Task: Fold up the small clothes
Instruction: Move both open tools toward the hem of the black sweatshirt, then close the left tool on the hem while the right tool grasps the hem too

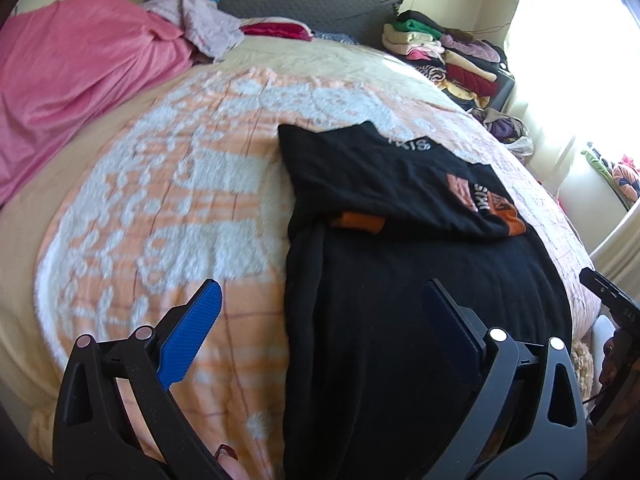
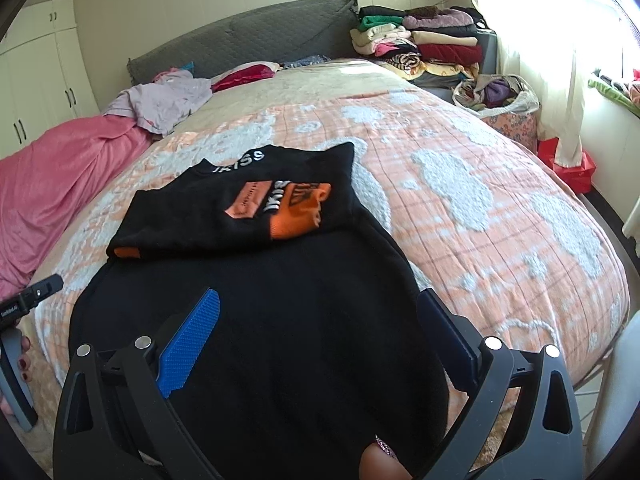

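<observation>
left gripper point(image 1: 320, 332): fingers point(image 1: 192, 332) apart, holding nothing, poised above the near edge of the bed, one blue pad over the bedspread point(image 1: 168, 184) and the other over the black garment point(image 1: 400, 280). right gripper point(image 2: 320, 336): fingers point(image 2: 192, 340) likewise apart and empty, both above the near part of the same black garment point(image 2: 280, 300). the garment lies on the near right part of the bed in the left wrist view, its far part folded back onto itself so that an orange and white print point(image 2: 280, 204) and white lettering point(image 2: 244, 159) face up; an orange cuff point(image 1: 358, 222) shows at the fold. the bedspread is peach with white fleecy patches. a pink blanket point(image 1: 72, 76) is heaped along the bed's left side, with a pale lilac cloth point(image 2: 168, 98) and a red item point(image 2: 246, 74) near the grey headboard point(image 2: 248, 40). a stack of folded clothes point(image 2: 420, 46) stands at the far right corner, beside a bag point(image 2: 496, 94) of clothes below the bright window. white wardrobe doors point(image 2: 36, 76) are at far left in the right wrist view. a fingertip with dark nail polish point(image 1: 226, 454) shows at the bottom edge.
</observation>
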The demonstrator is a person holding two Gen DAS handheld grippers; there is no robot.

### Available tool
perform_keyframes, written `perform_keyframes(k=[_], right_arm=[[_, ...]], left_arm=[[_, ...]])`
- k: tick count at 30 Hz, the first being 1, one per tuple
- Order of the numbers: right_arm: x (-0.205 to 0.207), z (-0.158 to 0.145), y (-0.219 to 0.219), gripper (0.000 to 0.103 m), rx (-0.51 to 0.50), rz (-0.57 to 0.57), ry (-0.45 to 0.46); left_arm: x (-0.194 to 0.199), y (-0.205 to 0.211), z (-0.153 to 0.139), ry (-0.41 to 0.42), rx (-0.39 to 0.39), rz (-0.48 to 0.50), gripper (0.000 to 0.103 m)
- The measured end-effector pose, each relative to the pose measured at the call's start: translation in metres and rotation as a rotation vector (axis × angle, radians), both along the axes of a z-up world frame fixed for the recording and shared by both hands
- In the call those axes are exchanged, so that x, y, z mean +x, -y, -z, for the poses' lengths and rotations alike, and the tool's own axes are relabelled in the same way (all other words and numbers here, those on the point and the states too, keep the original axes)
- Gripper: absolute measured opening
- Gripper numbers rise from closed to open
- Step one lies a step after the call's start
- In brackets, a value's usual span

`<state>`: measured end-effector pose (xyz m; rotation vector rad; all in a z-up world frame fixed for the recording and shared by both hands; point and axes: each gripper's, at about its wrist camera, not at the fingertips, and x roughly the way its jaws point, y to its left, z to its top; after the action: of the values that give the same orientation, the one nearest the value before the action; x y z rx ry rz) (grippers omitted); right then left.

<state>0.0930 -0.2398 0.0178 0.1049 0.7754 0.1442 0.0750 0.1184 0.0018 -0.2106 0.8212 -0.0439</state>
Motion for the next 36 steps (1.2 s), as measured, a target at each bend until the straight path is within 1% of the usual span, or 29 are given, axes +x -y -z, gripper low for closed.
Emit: perform_keyframes(k=[3,7,16,17,18,19,20,22,23,24,26,27,28,29,31,36], right_arm=[[-0.002,0.003,0.005,0.098,0.008,0.002,-0.009],[-0.006,0.006,0.011,0.098,0.010,-0.003,-0.017],[-0.018,0.022,0.023,0.098,-0.004,-0.007,-0.058],[-0.020,0.025,0.026,0.098,-0.005,-0.003,-0.066],[-0.021,0.027,0.027,0.098,-0.006,0.001,-0.072],[-0.022,0.029,0.029,0.098,-0.005,0.003,-0.077],[-0.024,0.031,0.032,0.098,-0.003,0.006,-0.083],[-0.027,0.034,0.036,0.098,0.002,0.008,-0.092],[-0.029,0.035,0.038,0.098,0.003,0.010,-0.096],[-0.031,0.036,0.040,0.098,0.002,0.011,-0.099],[-0.033,0.039,0.043,0.098,-0.004,0.013,-0.109],[-0.035,0.041,0.045,0.098,-0.010,0.016,-0.117],[-0.036,0.042,0.047,0.098,-0.012,0.017,-0.121],[-0.038,0.043,0.049,0.098,-0.012,0.016,-0.126],[-0.041,0.046,0.052,0.098,-0.011,0.014,-0.134],[-0.049,0.053,0.059,0.098,-0.006,0.000,-0.155]], left_arm=[[-0.007,-0.004,0.008,-0.027,-0.012,-0.008,0.093],[-0.019,-0.007,0.018,-0.061,0.007,-0.018,0.093],[-0.052,-0.015,0.028,-0.090,-0.021,-0.024,0.093],[-0.056,-0.016,0.029,-0.093,-0.024,-0.024,0.092],[-0.058,-0.016,0.029,-0.095,-0.030,-0.022,0.090],[-0.062,-0.016,0.030,-0.099,-0.042,-0.019,0.084],[-0.065,-0.016,0.032,-0.105,-0.058,-0.015,0.081],[-0.070,-0.017,0.035,-0.116,-0.099,-0.004,0.067],[-0.073,-0.017,0.036,-0.121,-0.112,0.000,0.063],[-0.075,-0.016,0.037,-0.126,-0.121,0.002,0.060],[-0.080,-0.015,0.041,-0.138,-0.137,0.011,0.044],[-0.081,-0.013,0.042,-0.142,-0.144,0.017,0.039],[-0.083,-0.011,0.044,-0.150,-0.153,0.028,0.031],[-0.085,-0.009,0.045,-0.157,-0.157,0.038,0.026],[-0.087,-0.006,0.048,-0.169,-0.159,0.047,0.025],[-0.087,-0.002,0.057,-0.209,-0.166,0.040,0.025]])
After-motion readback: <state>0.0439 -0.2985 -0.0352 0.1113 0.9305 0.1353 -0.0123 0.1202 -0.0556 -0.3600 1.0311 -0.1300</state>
